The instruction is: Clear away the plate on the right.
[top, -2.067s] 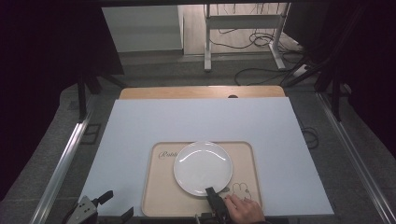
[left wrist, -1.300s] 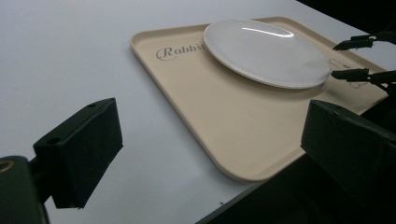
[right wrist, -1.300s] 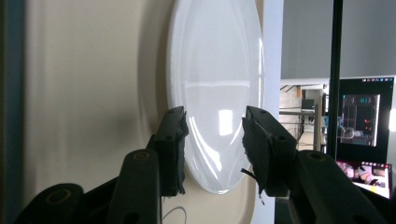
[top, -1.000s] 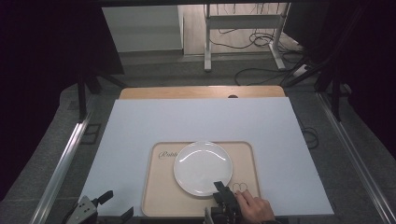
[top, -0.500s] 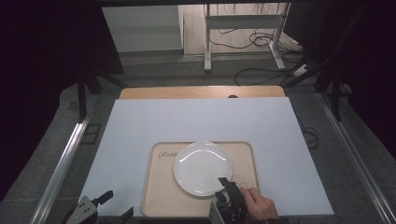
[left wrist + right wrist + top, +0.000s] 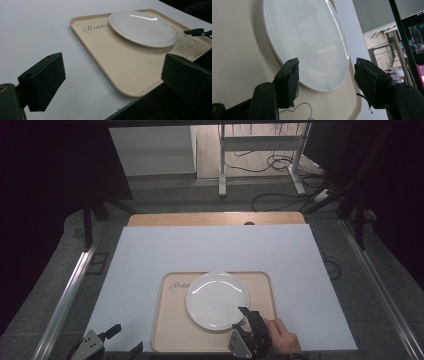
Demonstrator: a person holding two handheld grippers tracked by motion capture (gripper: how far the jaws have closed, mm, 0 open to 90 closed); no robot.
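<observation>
A white round plate (image 6: 217, 300) lies on a beige tray (image 6: 167, 330) with "Rabbit" lettering near the table's front edge. My right gripper (image 6: 248, 316), held by a hand (image 6: 284, 340), is at the plate's near right rim. In the right gripper view it (image 6: 327, 75) is open and rolled sideways, with the plate (image 6: 307, 37) rim lying between its jaws and one fingertip (image 6: 288, 77) close to the rim. My left gripper (image 6: 125, 339) is open at the front left corner, off the tray. In the left gripper view it (image 6: 113, 77) looks over the tray (image 6: 120, 62) and plate (image 6: 142, 27).
A white board (image 6: 215, 250) covers the wooden tabletop (image 6: 215, 218). A rabbit drawing (image 6: 186, 40) marks the tray's right side, beside the right gripper's fingertip (image 6: 197, 31). Metal rails (image 6: 70, 285) run along both table sides; cables (image 6: 280, 195) lie on the floor beyond.
The right gripper and hand have moved forward and to the right along the tray, up to the plate's near right rim. The left gripper, plate and tray have stayed put.
</observation>
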